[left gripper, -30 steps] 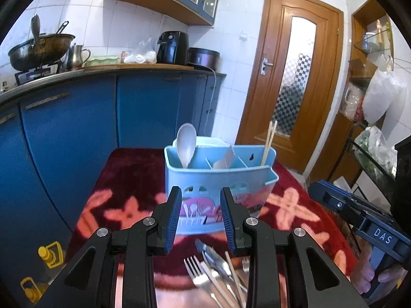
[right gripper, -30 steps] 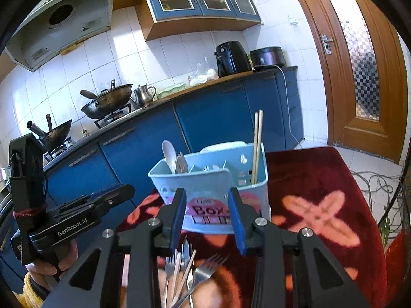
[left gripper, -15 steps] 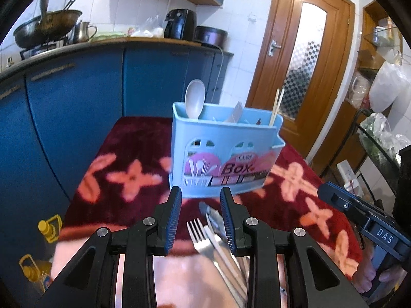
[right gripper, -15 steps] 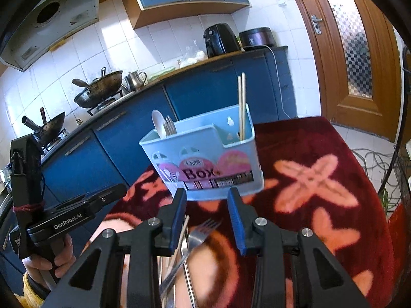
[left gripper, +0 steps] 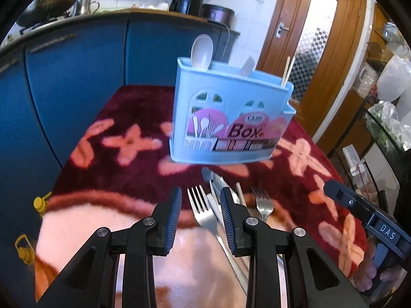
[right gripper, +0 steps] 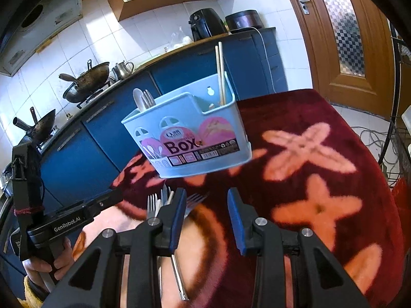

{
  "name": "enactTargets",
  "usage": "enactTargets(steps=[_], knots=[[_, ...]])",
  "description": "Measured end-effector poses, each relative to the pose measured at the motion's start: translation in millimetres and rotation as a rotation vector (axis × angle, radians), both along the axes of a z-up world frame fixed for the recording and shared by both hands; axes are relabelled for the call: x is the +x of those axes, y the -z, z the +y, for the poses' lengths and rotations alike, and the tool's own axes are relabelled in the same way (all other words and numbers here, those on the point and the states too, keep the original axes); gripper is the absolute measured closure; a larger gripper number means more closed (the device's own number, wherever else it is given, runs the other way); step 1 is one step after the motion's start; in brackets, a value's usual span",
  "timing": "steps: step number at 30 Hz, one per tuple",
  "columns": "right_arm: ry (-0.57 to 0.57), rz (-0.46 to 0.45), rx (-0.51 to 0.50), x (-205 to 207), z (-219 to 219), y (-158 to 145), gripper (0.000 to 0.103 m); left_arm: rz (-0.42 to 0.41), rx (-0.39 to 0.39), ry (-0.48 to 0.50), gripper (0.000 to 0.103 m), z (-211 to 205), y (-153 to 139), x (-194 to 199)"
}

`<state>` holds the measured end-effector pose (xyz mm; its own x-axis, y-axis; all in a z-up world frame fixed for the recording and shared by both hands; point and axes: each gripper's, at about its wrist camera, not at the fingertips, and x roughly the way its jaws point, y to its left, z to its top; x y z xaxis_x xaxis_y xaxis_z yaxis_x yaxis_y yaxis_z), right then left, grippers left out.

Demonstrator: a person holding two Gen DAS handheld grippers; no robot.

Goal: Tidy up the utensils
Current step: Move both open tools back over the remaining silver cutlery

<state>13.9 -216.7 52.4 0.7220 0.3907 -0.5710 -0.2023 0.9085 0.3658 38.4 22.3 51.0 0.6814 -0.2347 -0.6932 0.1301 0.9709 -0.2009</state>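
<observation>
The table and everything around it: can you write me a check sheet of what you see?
Surface: table under a dark red blanket with pink crosses.
Job's things: blue box upright, holding a white spoon, a fork and chopsticks; loose forks and other cutlery lying in front of it.
Clutter: nothing seen on the blanket.
Grippers: left gripper open, above a loose fork; right gripper open, empty.
Cables: white cord down the cabinets; wires on the floor.
Surroundings: blue cabinets, woks, kettle, wooden door.
</observation>
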Motion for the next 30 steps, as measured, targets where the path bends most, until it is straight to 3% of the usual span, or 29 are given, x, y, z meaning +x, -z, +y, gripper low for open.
enactTargets(steps=[11, 24, 30], knots=[[-0.001, 0.052, 0.004, 2, -2, 17, 0.066, 0.127, -0.017, 0.018, 0.071, -6, 34, 10], [0.003, 0.076, 0.008, 6, -3, 24, 0.066, 0.154, -0.022, 0.02, 0.072, -4, 53, 34], [-0.004, 0.085, 0.006, 6, 0, 28, 0.067, 0.144, -0.062, 0.053, 0.084, -2, 56, 44]])
